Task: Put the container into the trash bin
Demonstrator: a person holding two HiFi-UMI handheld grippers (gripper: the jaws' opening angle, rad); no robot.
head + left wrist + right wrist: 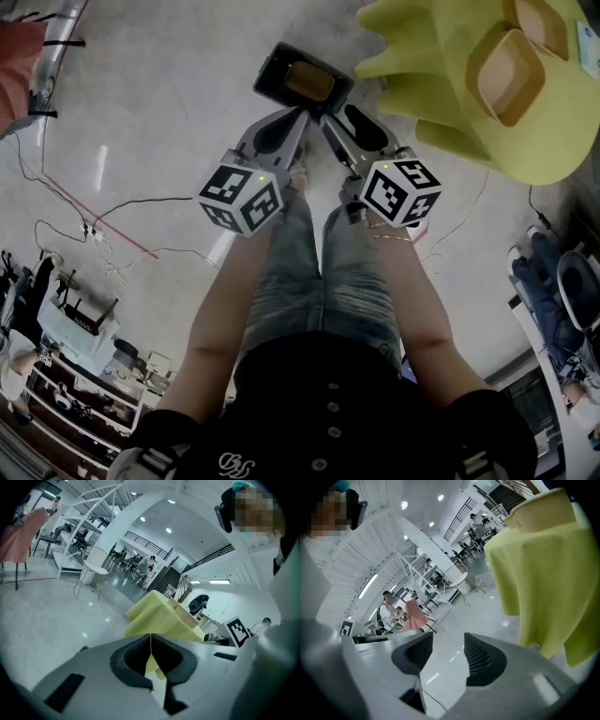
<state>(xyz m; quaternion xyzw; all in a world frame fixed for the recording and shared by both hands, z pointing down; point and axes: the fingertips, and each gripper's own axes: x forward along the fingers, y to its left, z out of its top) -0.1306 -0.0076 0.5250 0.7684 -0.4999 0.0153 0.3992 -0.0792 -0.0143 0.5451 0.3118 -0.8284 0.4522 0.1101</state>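
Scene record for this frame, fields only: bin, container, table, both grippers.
trash bin: black, on the floor ahead of the person's feet
container: brown, lying inside the bin
table: yellow cloth, beside the bin
spare containers: brown, on the table
left gripper: shut, nothing between its jaws
right gripper: open, empty

Glossy grey floor [42, 620], wht wire chair [96, 562], ceiling lts [168, 530].

A tan container [310, 82] lies inside the black trash bin [271, 71] on the floor.
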